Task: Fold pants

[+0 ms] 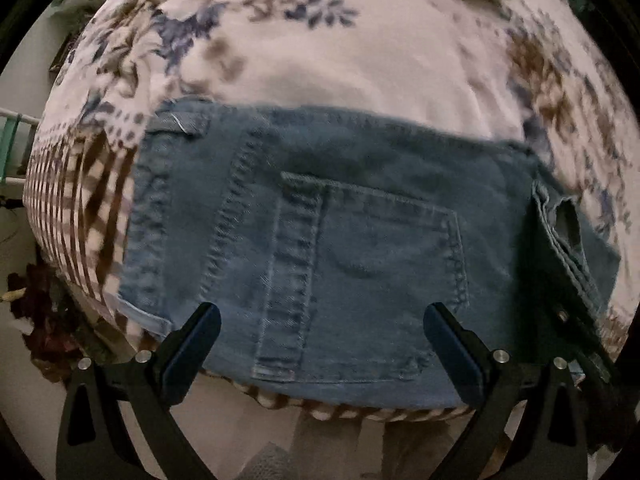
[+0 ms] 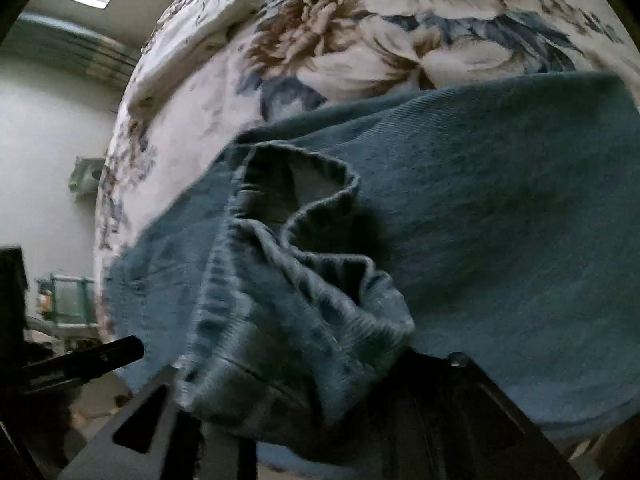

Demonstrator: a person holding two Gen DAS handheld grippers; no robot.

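Note:
Blue denim pants (image 1: 328,216) lie folded on a floral bedspread (image 1: 360,60), back pocket (image 1: 372,280) up, near the bed's front edge. My left gripper (image 1: 322,332) is open above the pocket area and holds nothing. In the right wrist view my right gripper (image 2: 292,392) is shut on a bunched leg hem (image 2: 288,300) of the pants (image 2: 500,220), lifted over the folded denim. That hem and the right gripper's arm also show in the left wrist view (image 1: 568,240) at the right. The right fingertips are hidden under cloth.
The bed edge (image 1: 360,408) runs just below the pants, with floor beneath. A striped part of the bedspread (image 1: 72,208) lies left. A pillow (image 2: 224,12) sits at the far end. Green furniture (image 2: 68,300) stands off the bed at left.

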